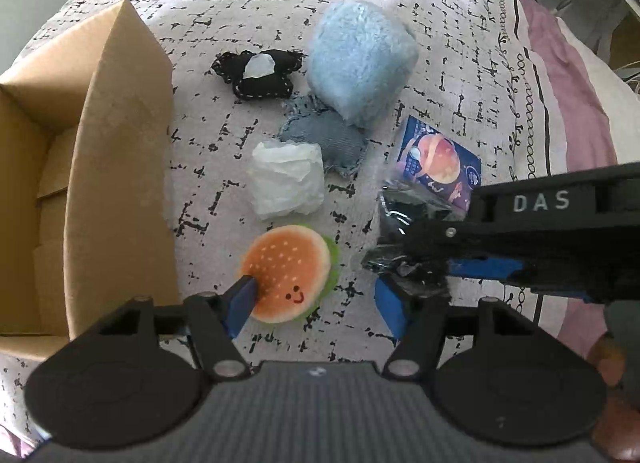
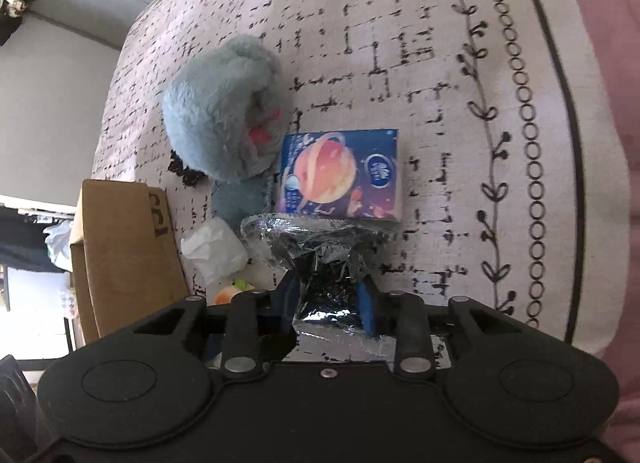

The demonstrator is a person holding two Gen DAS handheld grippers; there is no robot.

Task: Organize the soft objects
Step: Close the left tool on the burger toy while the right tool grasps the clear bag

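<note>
Through my left wrist camera I look steeply down on the patterned bedcover (image 1: 400,3), with the cardboard box (image 1: 116,167) open at the left edge and the soft things laid out beside it: a black stitched cushion (image 1: 260,73), a fluffy blue plush (image 1: 360,59), a denim pouch (image 1: 324,139), a crumpled white wad (image 1: 286,179) and, nearest me, the burger plush (image 1: 286,273). My left gripper (image 1: 316,295) stands spread; its left pad touches the burger's edge, while the right pad is clear of it, so nothing is pinched yet. My right gripper (image 1: 404,263) reaches in from the right onto a crinkly silver bag (image 1: 404,215), which lies just below a blue tissue pack (image 1: 436,163). Through my right wrist camera, that right gripper (image 2: 328,295) has its blue pads pressed into the silver bag (image 2: 316,239), the foil puckered between them, so I judge it pinched. The tissue pack (image 2: 340,175) lies just beyond, touching the bag, and the blue plush (image 2: 224,111) beside it; the box (image 2: 128,247) stands well to the left. I judge this the picking step, both hands at once. Next my left claw must centre over the burger and close, then both loads need lifting clear and carrying over the box wall, the foil without slipping.
</note>
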